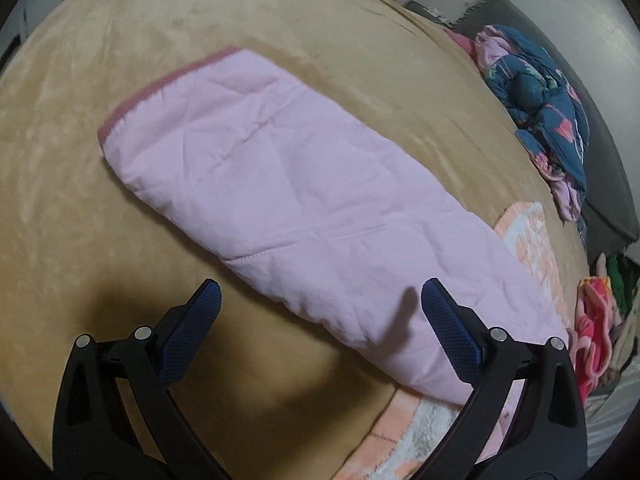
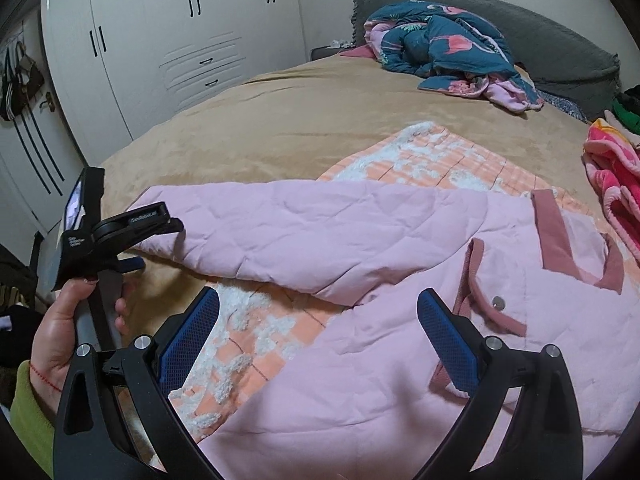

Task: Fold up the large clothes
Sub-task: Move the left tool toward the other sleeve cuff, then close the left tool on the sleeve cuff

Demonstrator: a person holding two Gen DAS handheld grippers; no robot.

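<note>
A pale pink quilted jacket (image 2: 360,320) lies spread on the bed, front up, with dusty-rose trim at the collar and a snap button. Its sleeve (image 1: 280,184) stretches out flat to the left, ending in a rose cuff (image 1: 160,88). My left gripper (image 1: 320,304) is open and empty, hovering just above the near edge of the sleeve. It also shows in the right wrist view (image 2: 156,244), held by a hand at the sleeve's end. My right gripper (image 2: 318,312) is open and empty over the jacket body near the armpit.
An orange and white fluffy blanket (image 2: 420,160) lies under the jacket on the tan bed cover (image 2: 300,112). A crumpled blue quilt (image 2: 448,48) sits by the grey headboard (image 2: 560,52). Pink and red clothes (image 2: 612,176) are piled at the right. White wardrobes (image 2: 160,40) stand behind.
</note>
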